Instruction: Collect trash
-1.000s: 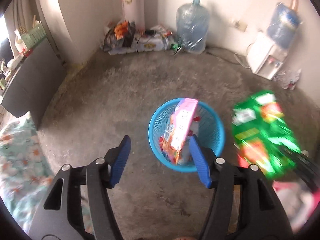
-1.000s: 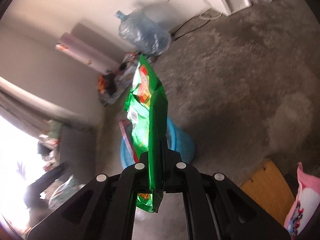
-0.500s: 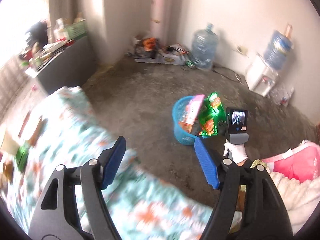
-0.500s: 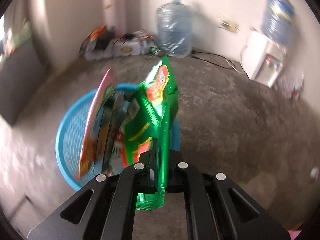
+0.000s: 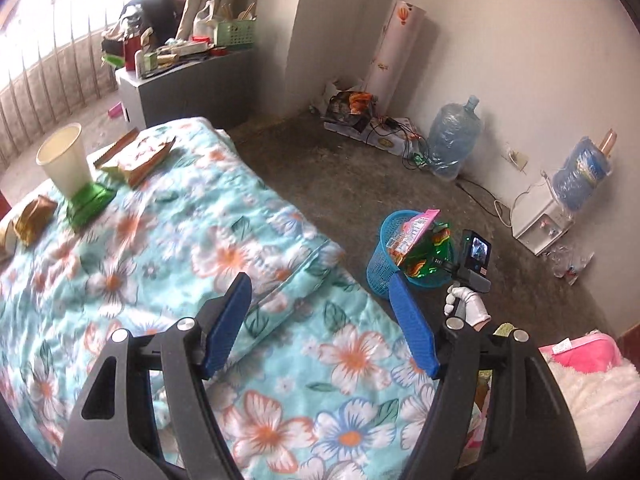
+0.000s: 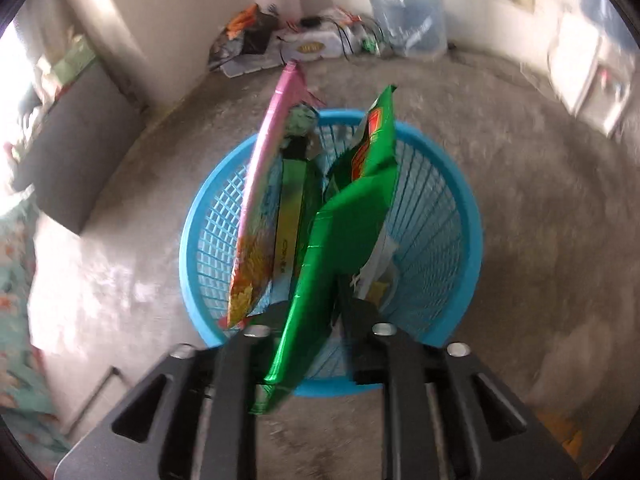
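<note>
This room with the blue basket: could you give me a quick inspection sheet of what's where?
Surface: floral bedspread; bare concrete floor.
Job's things: blue basket holds pink wrapper; green snack bag entering; paper cup, wrappers on bed.
Clutter: pile in the corner, water jug.
Grippers: left gripper jaws open, empty; right gripper jaws apart around bag.
Cables: along wall.
Surroundings: water dispenser, grey cabinet.

Green wrapper [image 6: 344, 240] hides right tool's [image 6: 320, 320] fingertips.
</note>
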Available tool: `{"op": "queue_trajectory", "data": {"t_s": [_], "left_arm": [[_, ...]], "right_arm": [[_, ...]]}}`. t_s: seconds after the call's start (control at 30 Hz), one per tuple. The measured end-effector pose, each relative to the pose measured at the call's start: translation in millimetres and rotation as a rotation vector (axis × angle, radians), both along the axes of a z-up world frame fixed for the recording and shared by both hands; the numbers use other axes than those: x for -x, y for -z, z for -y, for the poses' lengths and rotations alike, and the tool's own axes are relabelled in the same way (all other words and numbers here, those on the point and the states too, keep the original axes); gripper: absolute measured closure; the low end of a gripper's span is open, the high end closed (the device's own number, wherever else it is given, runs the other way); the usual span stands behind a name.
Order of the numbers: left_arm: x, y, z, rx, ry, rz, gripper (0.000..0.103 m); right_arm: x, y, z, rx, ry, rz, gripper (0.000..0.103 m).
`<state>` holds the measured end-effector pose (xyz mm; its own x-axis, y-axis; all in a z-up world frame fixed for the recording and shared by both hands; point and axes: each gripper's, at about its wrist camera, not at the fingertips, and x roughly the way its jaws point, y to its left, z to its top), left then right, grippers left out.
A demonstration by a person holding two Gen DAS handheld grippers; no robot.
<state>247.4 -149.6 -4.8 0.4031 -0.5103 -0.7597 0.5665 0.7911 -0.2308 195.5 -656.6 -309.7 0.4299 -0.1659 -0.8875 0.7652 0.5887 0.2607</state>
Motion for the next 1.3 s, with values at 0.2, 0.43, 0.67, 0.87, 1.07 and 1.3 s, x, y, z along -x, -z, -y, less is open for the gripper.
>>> {"op": "queue_trajectory", "data": {"t_s": [0.2,0.43,0.67,0.87,1.07,1.3], "left_arm": [[13,-6,-28,0.045,-0.015,0.023,0.035],[43,-24,-59,0.089,-0.031,0.094,0.034],[97,-38,-84,0.121,-0.115,0.16,0.018],[150,-42,-87,0.116,-0.295,0.207,0.009],[194,-10,-74,-0.017,-0.256,0.13,0.009],[248,19,-82,-0.127,-0.241,0.147,0.009]], "right_arm": [[41,-18,-4,-0.042,0.033,0.078,0.046],[90,-84,-23,-0.011,0.063,0.179,0.046],[138,-228,-135,0.234,-0.135,0.36,0.034],[180,-326,-251,0.464,-0.327,0.512,0.006],[206,-349,-334,0.531,-0.525,0.471,0.006],[222,-331,-385,0.529,-0.635,0.331,0.006]]}}
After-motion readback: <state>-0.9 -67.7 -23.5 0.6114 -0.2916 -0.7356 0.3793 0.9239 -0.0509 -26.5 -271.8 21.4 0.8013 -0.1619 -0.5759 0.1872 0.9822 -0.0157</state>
